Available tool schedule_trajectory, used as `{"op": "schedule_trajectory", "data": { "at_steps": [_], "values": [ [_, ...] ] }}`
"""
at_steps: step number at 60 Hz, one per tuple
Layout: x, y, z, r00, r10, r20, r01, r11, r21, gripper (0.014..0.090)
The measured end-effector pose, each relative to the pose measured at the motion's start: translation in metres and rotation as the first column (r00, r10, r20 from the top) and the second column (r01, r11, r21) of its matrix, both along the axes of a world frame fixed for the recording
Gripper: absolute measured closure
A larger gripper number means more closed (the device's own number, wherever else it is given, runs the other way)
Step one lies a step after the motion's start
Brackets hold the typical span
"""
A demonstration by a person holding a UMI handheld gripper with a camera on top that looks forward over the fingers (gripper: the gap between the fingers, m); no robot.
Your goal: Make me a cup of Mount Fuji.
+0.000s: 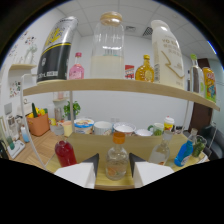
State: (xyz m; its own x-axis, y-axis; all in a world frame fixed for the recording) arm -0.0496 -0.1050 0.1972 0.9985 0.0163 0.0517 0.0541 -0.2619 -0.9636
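- Gripper view: the gripper (116,165) sits at lower centre of the frame, its two fingers spread apart and pressing on nothing.
- A small clear bottle (116,161) with an orange cap stands upright on the table between the fingers, with a gap at each side. Its lower part holds a pale orange liquid.
- Lower left, just beside the left finger: a red bottle (65,153).
- Lower right: a clear bottle (161,152) and a blue bottle (184,152).
- Mid frame, beyond the fingers: a row of bowls (103,127) along the table.
- Upper frame: a wooden shelf (120,86) carrying a black-and-yellow can (56,49), a glass jar (108,46) half filled with white liquid, a yellow bottle (145,70) and a white carton (167,52).
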Motion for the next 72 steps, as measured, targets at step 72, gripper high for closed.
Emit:
{"op": "schedule_trajectory", "data": {
  "at_steps": [72],
  "values": [
    [-0.013,-0.111,-0.037,0.307,-0.046,-0.950,0.017,0.999,-0.043,0.0699]
  ]
}}
